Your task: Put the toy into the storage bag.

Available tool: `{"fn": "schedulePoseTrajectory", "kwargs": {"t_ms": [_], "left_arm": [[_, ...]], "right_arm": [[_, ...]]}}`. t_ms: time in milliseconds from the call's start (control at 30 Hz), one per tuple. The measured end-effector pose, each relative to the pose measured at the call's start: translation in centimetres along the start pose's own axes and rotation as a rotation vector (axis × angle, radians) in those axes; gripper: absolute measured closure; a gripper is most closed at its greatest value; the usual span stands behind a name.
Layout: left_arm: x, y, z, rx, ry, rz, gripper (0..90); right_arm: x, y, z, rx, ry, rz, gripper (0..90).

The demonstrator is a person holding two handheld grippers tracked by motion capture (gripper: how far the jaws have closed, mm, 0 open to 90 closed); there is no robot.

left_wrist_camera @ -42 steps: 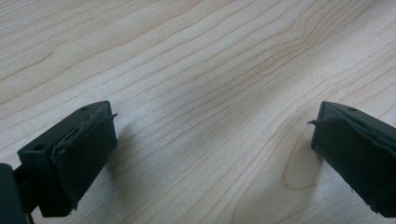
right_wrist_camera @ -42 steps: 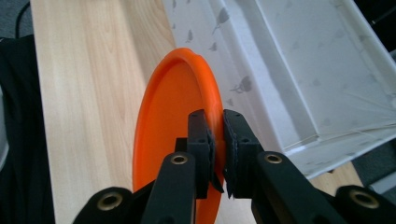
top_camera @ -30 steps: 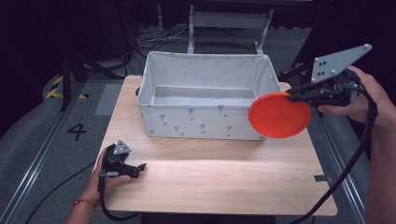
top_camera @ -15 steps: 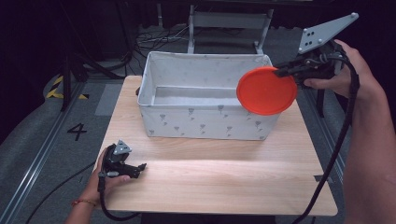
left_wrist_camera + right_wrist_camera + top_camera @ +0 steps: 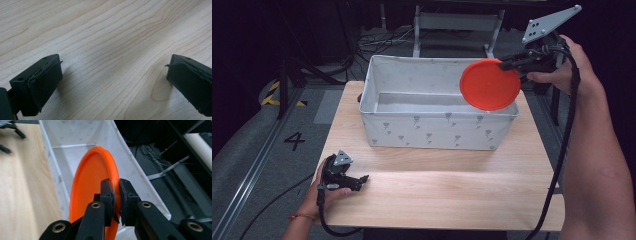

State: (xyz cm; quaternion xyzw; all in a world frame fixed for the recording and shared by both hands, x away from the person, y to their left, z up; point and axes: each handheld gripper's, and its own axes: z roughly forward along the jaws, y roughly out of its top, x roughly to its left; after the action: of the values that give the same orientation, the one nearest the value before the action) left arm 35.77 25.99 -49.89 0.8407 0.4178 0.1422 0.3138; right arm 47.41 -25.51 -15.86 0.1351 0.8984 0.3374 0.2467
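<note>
The right claw was closed on the rim of an orange plate, its two black pads pinching the edge from either side, as the right gripper view confirmed. The orange plate was held clear of any surface, standing on edge and tilted, over the right end of a white fabric bin. In the high view the plate overlapped the bin's right wall and part of its far rim; whether it touched the fabric could not be told. The right hand held that claw at the far right of the bench, level with the bin's far side, with the grey three-cornered plate raised above it and a black cable trailing down past the forearm. The bin stood at the far middle of the bench, open at the top, its inside pale and bare as far as could be seen, with a faint printed pattern on its near wall. The left claw rested low on the near left corner of the bench, held in the left hand, well apart from the bin and the plate. The left gripper view showed its jaws standing wide apart with nothing between them, only bare wood grain beneath. The number 4 was marked on the grey floor left of the bench.
</note>
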Motion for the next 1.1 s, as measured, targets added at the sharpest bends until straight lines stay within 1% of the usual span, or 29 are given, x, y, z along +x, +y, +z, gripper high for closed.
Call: {"fn": "schedulePoseTrajectory", "kwargs": {"t_ms": [33, 100, 133, 167, 200, 233, 267, 300, 367, 433, 500, 533, 600, 733, 767, 833, 900, 933, 1000, 1033, 1100], "left_arm": [[0.0, 0.0, 0.0, 0.0, 0.0, 0.0, 0.5], [0.0, 0.0, 0.0, 0.0, 0.0, 0.0, 0.5], [0.0, 0.0, 0.0, 0.0, 0.002, 0.002, 0.5], [0.0, 0.0, 0.0, 0.0, 0.001, 0.001, 0.5], [0.0, 0.0, 0.0, 0.0, 0.001, 0.001, 0.5], [0.0, 0.0, 0.0, 0.0, 0.0, 0.001, 0.5], [0.0, 0.0, 0.0, 0.0, 0.0, 0.001, 0.5], [0.0, 0.0, 0.0, 0.0, 0.0, 0.0, 0.5], [0.0, 0.0, 0.0, 0.0, -0.001, 0.0, 0.5], [0.0, 0.0, 0.0, -0.001, -0.002, -0.001, 0.5], [0.0, 0.0, 0.0, -0.001, 0.0, 0.002, 0.5], [0.0, 0.0, 0.0, 0.002, -0.001, -0.004, 0.5], [0.0, 0.0, 0.0, 0.001, 0.0, 0.0, 0.5], [0.0, 0.0, 0.0, 0.001, -0.001, -0.002, 0.5], [0.0, 0.0, 0.0, 0.001, -0.001, -0.002, 0.5], [0.0, 0.0, 0.0, -0.003, -0.002, -0.007, 0.5], [0.0, 0.0, 0.0, -0.002, -0.002, -0.006, 0.5], [0.0, 0.0, 0.0, -0.002, -0.002, -0.006, 0.5], [0.0, 0.0, 0.0, -0.002, -0.002, -0.006, 0.5], [0.0, 0.0, 0.0, -0.002, -0.002, -0.006, 0.5], [0.0, 0.0, 0.0, -0.002, -0.003, -0.006, 0.5]], "right_arm": [[-0.2, -0.1, 0.2, -0.006, -0.005, 0.011, 82.7], [-0.6, -0.2, 0.9, -0.011, -0.017, 0.019, 82.7], [-0.8, -0.3, 1.2, -0.012, -0.008, 0.028, 82.7], [-0.9, -0.4, 1.6, -0.007, -0.01, 0.032, 82.6], [-0.9, -0.4, 1.6, -0.007, -0.01, 0.032, 82.6], [-1.1, -0.4, 2.0, 0.0, -0.008, 0.034, 82.6], [-1.1, -0.5, 2.4, 0.008, 0.0, 0.03, 82.7], [-1.4, -0.6, 3.1, 0.019, -0.001, 0.036, 82.7], [-1.4, -0.6, 3.3, 0.03, -0.006, 0.03, 82.6], [-1.6, -0.7, 3.9, 0.012, -0.013, 0.035, 82.6], [-1.6, -0.8, 4.5, 0.008, -0.004, 0.033, 82.6], [-1.7, -1.0, 5.0, 0.017, 0.009, 0.035, 82.6], [-1.6, -1.2, 5.7, 0.04, 0.013, 0.03, 82.6], [-1.6, -2.0, 7.1, 0.067, 0.047, 0.033, 82.6], [-1.6, -2.0, 7.1, 0.067, 0.047, 0.033, 82.6], [-1.5, -2.6, 8.0, 0.067, 0.067, 0.04, 82.5], [-1.4, -2.7, 8.3, 0.071, 0.072, 0.039, 82.5], [-1.2, -3.1, 9.0, 0.083, 0.097, 0.033, 82.6], [-1.0, -3.4, 9.6, 0.098, 0.103, 0.029, 82.6], [-1.0, -3.4, 9.6, 0.098, 0.103, 0.029, 82.6], [-0.8, -3.6, 10.2, 0.117, 0.115, 0.017, 82.5]]}}
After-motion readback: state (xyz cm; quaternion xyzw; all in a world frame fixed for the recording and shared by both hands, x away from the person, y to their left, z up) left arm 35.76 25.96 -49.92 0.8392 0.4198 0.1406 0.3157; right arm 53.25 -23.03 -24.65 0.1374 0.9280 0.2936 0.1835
